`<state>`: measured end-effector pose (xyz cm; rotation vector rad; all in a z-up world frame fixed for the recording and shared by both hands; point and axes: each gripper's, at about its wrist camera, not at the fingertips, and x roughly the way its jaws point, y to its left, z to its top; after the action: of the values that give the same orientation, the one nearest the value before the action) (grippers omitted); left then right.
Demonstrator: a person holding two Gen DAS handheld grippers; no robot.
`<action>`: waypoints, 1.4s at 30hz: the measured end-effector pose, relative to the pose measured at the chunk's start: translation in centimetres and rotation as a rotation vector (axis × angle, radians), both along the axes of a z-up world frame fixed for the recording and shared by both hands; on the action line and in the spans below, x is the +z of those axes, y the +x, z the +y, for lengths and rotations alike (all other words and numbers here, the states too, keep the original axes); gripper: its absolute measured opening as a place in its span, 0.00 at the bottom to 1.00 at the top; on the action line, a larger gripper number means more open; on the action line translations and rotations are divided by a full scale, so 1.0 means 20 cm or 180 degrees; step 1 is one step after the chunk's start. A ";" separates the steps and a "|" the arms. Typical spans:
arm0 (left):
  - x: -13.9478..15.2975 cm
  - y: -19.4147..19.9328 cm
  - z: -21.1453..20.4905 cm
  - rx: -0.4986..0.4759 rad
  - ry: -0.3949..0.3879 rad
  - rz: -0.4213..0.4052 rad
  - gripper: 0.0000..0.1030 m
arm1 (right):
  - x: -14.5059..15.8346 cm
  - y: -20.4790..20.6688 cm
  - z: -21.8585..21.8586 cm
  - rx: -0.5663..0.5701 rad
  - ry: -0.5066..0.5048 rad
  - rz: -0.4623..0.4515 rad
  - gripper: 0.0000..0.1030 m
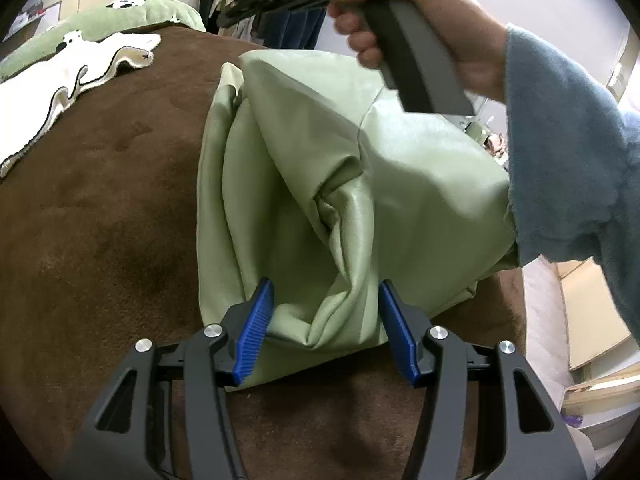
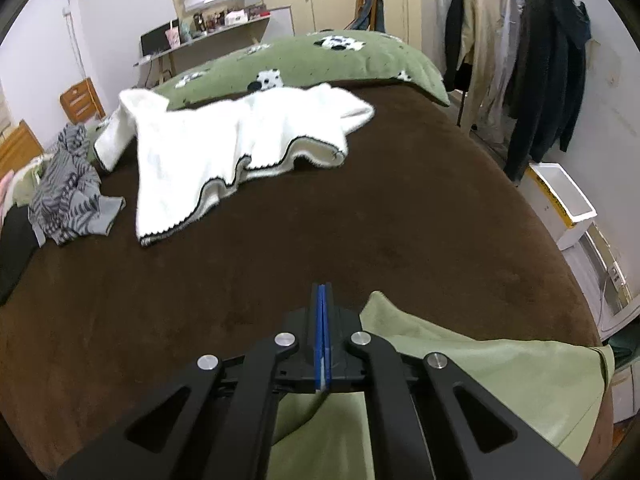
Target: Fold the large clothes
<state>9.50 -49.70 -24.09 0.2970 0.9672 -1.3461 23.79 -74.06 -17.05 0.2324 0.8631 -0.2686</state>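
Note:
A light green garment point(image 1: 420, 184) lies bunched on the brown bed cover point(image 1: 100, 220). My left gripper point(image 1: 326, 284) stands over its near edge, its blue pads point(image 1: 256, 328) apart with a gathered fold of the fabric between them. A hand point(image 1: 420, 12) in a blue sleeve holds the right gripper's grey handle above the garment, whose far part rises toward it like a tent. In the right wrist view my right gripper point(image 2: 322, 292) has its pads pressed together, and the green garment point(image 2: 500, 380) hangs from under them, pinched at their base.
A white knit garment point(image 2: 240, 148) is spread at the far side of the bed, in front of a green patterned pillow point(image 2: 320, 60). A grey striped garment point(image 2: 68, 184) lies at the left. Hanging coats point(image 2: 540, 60) and a white box point(image 2: 560, 196) stand past the bed's right edge.

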 end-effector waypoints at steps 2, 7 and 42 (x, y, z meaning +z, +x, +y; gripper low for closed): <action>0.01 0.01 0.01 0.0003 -0.0044 0.0042 0.55 | -0.01 -0.02 0.02 0.0038 0.0007 0.0005 0.04; 0.07 -0.04 0.02 -0.0060 -0.0089 -0.0038 0.65 | 0.02 -0.14 0.04 0.0151 -0.0175 0.0002 0.48; -0.03 0.01 0.13 0.0117 0.0063 0.0214 0.46 | -0.15 -0.13 -0.09 -0.0063 -0.0322 0.0388 0.02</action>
<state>9.67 -47.17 -24.61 0.2490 1.0379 -1.3206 21.11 -75.78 -20.05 0.1312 0.9653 -0.3469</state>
